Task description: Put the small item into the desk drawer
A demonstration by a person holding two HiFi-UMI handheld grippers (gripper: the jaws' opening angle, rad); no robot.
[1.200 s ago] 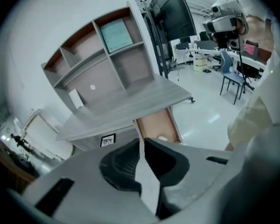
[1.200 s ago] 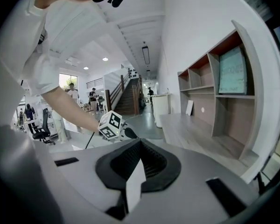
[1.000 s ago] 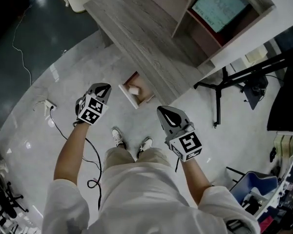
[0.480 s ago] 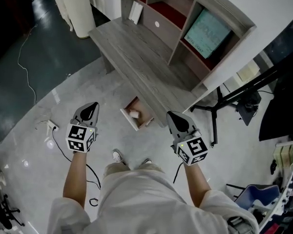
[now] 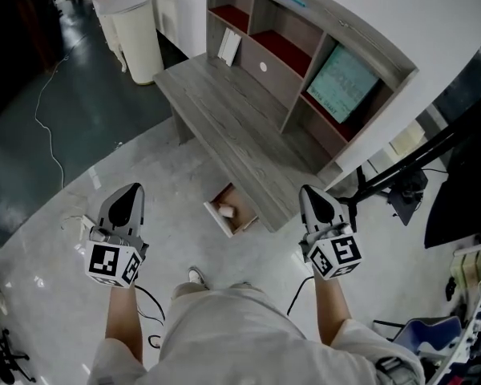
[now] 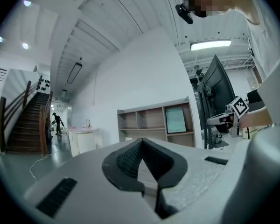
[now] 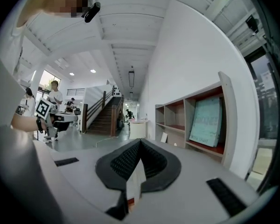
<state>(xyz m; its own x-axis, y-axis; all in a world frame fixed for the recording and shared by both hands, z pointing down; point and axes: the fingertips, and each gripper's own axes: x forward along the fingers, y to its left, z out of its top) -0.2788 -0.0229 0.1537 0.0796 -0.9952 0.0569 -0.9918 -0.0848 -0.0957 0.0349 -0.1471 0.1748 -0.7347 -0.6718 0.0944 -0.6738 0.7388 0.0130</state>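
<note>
The wooden drawer (image 5: pixel 217 220) stands pulled out from under the grey desk (image 5: pixel 224 119), low down near the floor. A small white item (image 5: pixel 224 210) lies inside it. My left gripper (image 5: pixel 132 189) is held up at the left of the head view, well apart from the drawer, jaws closed together with nothing between them. My right gripper (image 5: pixel 311 191) is held up at the right, also away from the drawer, and it looks shut and empty. In the left gripper view the left gripper (image 6: pixel 141 141) points level at the far shelves. The right gripper (image 7: pixel 140 141) points level too.
A shelf unit (image 5: pixel 305 46) with a teal board (image 5: pixel 345 74) stands on the desk's far side. A white bin (image 5: pixel 136 30) is at the desk's far left end. A black stand (image 5: pixel 385 183) is at the right, and a cable (image 5: pixel 44 111) lies on the floor at the left.
Both grippers have risen and spread apart, away from the drawer. The head view has tipped up, so the shelf unit now shows. The drawer stays open with the white item inside.
</note>
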